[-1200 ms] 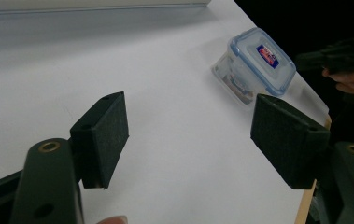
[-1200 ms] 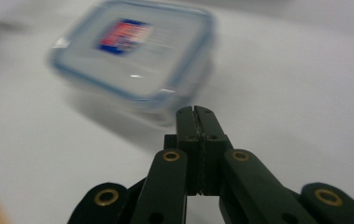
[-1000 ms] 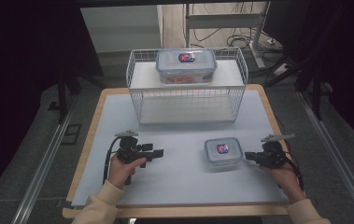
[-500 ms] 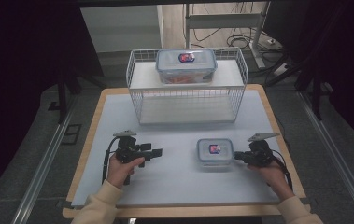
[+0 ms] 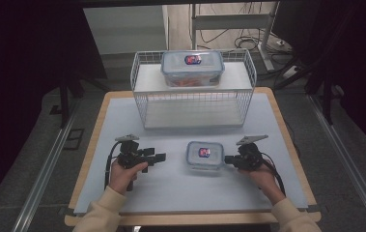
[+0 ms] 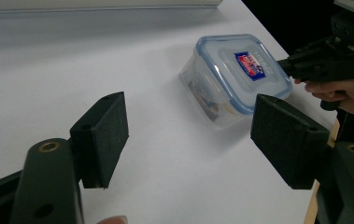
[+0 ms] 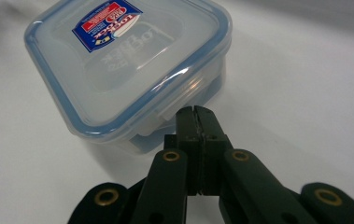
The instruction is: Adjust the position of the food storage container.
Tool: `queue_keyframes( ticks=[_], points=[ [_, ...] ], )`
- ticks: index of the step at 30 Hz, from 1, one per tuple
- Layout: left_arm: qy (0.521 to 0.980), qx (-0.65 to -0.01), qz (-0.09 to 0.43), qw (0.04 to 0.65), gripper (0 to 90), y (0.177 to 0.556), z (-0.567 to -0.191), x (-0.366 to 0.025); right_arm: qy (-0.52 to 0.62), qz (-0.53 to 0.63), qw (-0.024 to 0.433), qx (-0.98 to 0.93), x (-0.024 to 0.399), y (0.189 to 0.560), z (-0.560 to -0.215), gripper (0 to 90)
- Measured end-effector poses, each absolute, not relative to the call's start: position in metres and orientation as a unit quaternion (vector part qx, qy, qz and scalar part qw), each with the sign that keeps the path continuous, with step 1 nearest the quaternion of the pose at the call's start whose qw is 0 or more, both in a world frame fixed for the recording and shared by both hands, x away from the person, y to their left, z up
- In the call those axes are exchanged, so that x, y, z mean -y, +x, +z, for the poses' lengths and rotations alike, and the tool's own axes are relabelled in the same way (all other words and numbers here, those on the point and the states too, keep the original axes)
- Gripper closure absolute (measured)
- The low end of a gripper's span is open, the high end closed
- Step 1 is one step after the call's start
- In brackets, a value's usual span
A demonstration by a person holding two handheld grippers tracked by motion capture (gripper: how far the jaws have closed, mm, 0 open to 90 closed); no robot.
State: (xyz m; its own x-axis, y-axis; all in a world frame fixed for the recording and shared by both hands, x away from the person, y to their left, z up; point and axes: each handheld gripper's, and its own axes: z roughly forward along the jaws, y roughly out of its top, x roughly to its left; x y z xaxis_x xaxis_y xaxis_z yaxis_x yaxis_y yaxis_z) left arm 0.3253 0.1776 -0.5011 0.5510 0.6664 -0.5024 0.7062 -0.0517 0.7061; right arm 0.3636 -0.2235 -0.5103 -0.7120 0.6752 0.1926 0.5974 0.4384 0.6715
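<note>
Small lidded container (image 5: 203,155) on table (image 5: 171,193), in front of wire basket (image 5: 193,104), between both tools. Right gripper (image 5: 228,160) jaws pressed together, empty, tips against container's side latch (image 7: 165,117). Left gripper (image 5: 160,157) jaws wide apart, empty, well clear. Push low and square on wall, slow, to avoid spinning or tipping; keep left ready as stop.

A: Non-task items on the table (image 5: 122,116)?
B: White wire basket (image 5: 193,99), standing at the far edge, open top.
A: Contents?
B: One large clear container (image 5: 192,67), blue-rimmed lid, red-and-blue label, orange contents visible; it rests on the basket's upper shelf.
A: Beyond the table?
B: Cables (image 5: 229,34) on the floor.
</note>
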Motion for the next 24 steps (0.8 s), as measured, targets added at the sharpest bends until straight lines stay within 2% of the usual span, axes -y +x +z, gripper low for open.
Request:
queue_keyframes(
  ticks=[15,24],
  points=[
    [0.726,-0.475,-0.020,0.497,27.3,0.323,-0.503,-0.178,0.378,0.383,0.050,-0.841,0.198,0.381,-0.516,89.6],
    [0.722,-0.480,-0.015,0.498,27.2,0.323,-0.502,-0.178,0.386,0.402,0.053,-0.829,0.211,0.377,-0.507,89.5]
  ],
)
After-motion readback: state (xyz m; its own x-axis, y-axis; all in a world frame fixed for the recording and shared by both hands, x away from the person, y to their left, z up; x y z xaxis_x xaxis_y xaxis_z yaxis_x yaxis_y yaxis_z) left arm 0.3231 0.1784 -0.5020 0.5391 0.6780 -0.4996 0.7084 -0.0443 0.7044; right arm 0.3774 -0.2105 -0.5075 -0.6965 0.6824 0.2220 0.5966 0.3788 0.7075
